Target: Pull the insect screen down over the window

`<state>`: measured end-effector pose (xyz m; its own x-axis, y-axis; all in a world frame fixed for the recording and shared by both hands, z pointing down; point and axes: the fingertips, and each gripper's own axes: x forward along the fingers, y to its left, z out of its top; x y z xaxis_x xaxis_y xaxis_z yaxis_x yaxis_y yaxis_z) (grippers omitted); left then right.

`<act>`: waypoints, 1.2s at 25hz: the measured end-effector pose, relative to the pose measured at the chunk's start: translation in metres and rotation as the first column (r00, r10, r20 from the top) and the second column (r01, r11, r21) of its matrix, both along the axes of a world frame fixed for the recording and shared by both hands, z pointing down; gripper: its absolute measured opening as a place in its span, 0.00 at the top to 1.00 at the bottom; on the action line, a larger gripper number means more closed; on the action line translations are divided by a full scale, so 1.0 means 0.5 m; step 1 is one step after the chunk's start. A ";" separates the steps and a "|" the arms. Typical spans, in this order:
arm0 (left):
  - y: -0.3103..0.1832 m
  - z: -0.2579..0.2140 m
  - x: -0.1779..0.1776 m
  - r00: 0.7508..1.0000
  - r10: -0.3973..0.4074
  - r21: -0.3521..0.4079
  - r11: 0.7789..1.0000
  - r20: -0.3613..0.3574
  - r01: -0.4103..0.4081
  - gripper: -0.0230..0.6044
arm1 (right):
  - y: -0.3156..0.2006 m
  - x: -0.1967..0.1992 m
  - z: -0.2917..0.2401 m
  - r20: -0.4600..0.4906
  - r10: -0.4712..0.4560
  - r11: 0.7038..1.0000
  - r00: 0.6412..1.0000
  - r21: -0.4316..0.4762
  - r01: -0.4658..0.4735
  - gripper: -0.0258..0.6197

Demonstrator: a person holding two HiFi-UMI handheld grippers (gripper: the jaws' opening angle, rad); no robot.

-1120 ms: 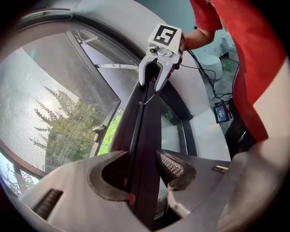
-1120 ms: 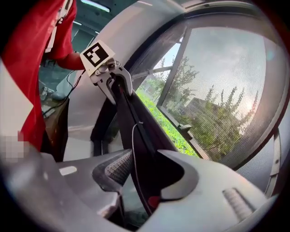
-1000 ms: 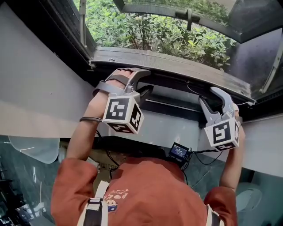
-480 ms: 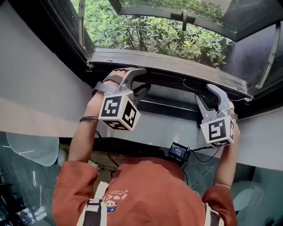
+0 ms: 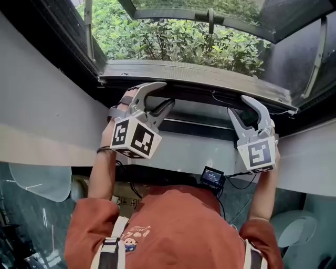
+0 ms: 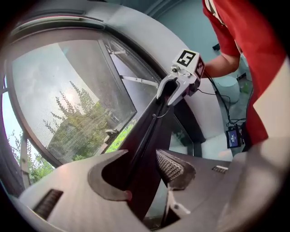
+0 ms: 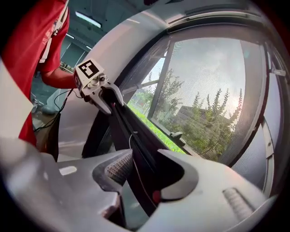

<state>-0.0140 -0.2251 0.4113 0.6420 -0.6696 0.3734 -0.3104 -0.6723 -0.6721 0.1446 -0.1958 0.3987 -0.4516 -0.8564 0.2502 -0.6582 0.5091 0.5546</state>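
The insect screen's dark bottom bar runs across the window opening, with the mesh stretched above it. My left gripper grips the bar near its left end, one jaw hooked over it and the other under. My right gripper holds it the same way near its right end. In the left gripper view the bar fills the gap between my left gripper's jaws. The right gripper view shows the bar likewise filling my right gripper.
Beyond the bar an outer window sash with a handle stands swung out over green bushes. A white wall runs below the window. A small black device hangs on a cable by the person's chest.
Both grippers and the bar between them have come down a little relative to the outer window. The grips look the same.
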 end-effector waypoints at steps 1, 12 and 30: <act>0.003 -0.005 -0.001 0.999 -0.007 -0.001 1.000 -0.034 0.006 0.67 | 0.004 -0.001 -0.007 0.026 0.000 1.000 1.000 0.006 0.000 0.68; 0.063 -0.022 0.006 0.923 -0.057 -0.018 0.998 -0.381 0.055 0.67 | 0.073 -0.004 -0.036 0.211 -0.015 1.000 0.977 0.022 0.010 0.69; 0.115 0.029 -0.040 0.692 -0.273 -0.130 0.959 -0.668 0.253 0.67 | 0.153 0.043 0.025 0.518 0.148 0.972 0.843 0.082 -0.222 0.69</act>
<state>-0.0342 -0.1675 0.4256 0.5275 -0.8469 -0.0678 -0.8390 -0.5067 -0.1980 0.1659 -0.1194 0.4111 -0.3133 -0.9453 -0.0913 -0.9397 0.2947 0.1734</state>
